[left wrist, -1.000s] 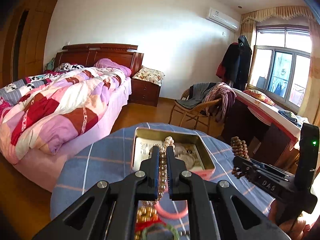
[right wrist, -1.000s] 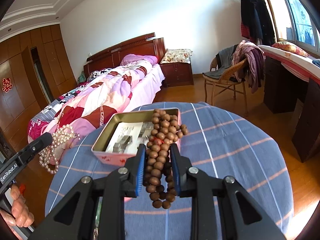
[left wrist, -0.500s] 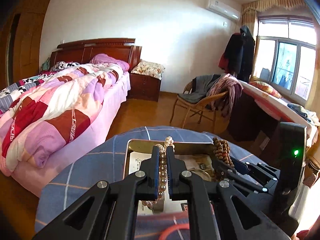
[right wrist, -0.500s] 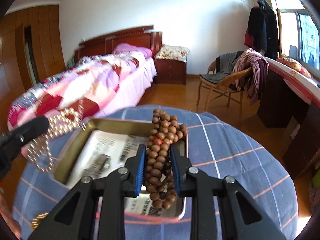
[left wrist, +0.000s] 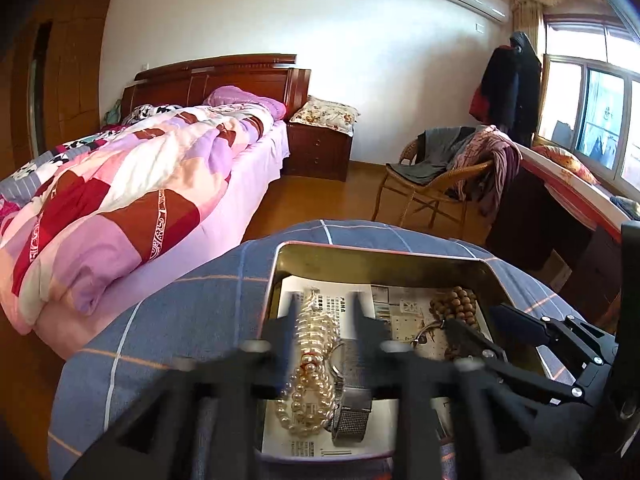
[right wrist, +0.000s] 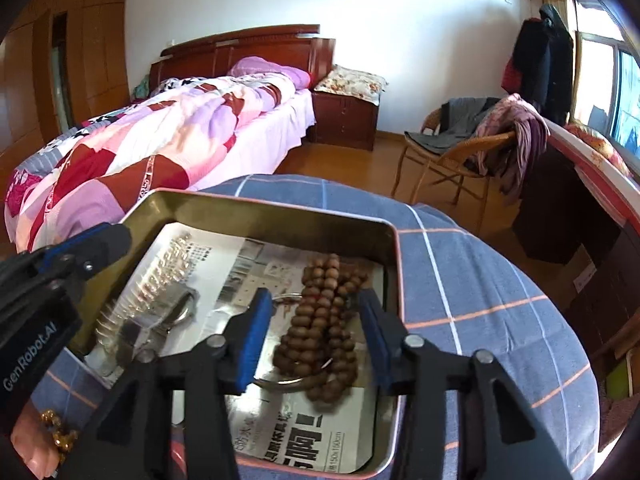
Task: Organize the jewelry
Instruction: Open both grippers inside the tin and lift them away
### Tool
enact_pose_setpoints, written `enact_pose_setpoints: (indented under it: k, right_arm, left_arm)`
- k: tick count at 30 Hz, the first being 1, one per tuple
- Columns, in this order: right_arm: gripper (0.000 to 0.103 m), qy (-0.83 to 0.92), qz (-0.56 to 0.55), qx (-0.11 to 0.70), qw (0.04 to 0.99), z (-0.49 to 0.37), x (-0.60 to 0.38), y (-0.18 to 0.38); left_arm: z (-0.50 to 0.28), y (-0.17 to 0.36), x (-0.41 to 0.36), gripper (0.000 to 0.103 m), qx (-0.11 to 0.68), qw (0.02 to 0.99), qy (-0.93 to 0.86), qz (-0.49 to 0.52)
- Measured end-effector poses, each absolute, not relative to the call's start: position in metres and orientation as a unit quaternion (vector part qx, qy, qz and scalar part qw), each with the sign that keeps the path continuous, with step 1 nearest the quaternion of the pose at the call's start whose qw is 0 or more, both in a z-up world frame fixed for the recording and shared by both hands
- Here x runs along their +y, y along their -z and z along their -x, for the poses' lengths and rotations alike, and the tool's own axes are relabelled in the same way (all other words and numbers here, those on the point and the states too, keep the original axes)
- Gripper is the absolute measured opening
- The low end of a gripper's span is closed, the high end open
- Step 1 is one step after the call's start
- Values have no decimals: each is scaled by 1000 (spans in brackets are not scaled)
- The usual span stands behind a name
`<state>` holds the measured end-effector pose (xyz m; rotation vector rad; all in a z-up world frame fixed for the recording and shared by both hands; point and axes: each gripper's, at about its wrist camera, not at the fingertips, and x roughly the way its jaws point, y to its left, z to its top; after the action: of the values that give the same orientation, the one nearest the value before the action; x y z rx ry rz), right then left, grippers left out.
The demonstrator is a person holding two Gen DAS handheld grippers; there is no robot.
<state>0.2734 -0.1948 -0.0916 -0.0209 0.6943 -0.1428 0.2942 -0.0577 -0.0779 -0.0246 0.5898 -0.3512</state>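
Already lying in rectangular gold-lined metal tin (right wrist: 276,210): white pearl strand (left wrist: 310,364) toward left wall, brown wooden bead string (right wrist: 320,324) toward right. Both claws, left gripper (left wrist: 324,336) and right gripper (right wrist: 316,320), opening, pressing nothing. Left over: gold beads (right wrist: 58,436) outside tin's near-left corner.

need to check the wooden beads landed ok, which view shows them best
The right wrist view: the wooden bead string lies whole and sharp in the tin, between the opening right gripper jaws. The left wrist view shows only part of it behind that gripper.
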Motion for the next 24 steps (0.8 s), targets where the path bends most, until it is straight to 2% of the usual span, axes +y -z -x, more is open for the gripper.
enact_pose_setpoints:
  k: [1,2,19,24]
  right_arm:
    - [52,69,11,339,938,-274,-194,92]
    - [52,71,11,337,939,-273,-194,91]
    - [62,80,-2,307,948,-269,-198,83]
    - [63,88,-4,311,946,-259,-193,77]
  left_arm:
    - [-292,76,-56,65,284,945,164,14]
    - [-292,75,-54,65,278,948,158,16]
    - [-288,57,-37,65,267,953,132,53]
    - [-257,34,-31,65,247,960,129,15]
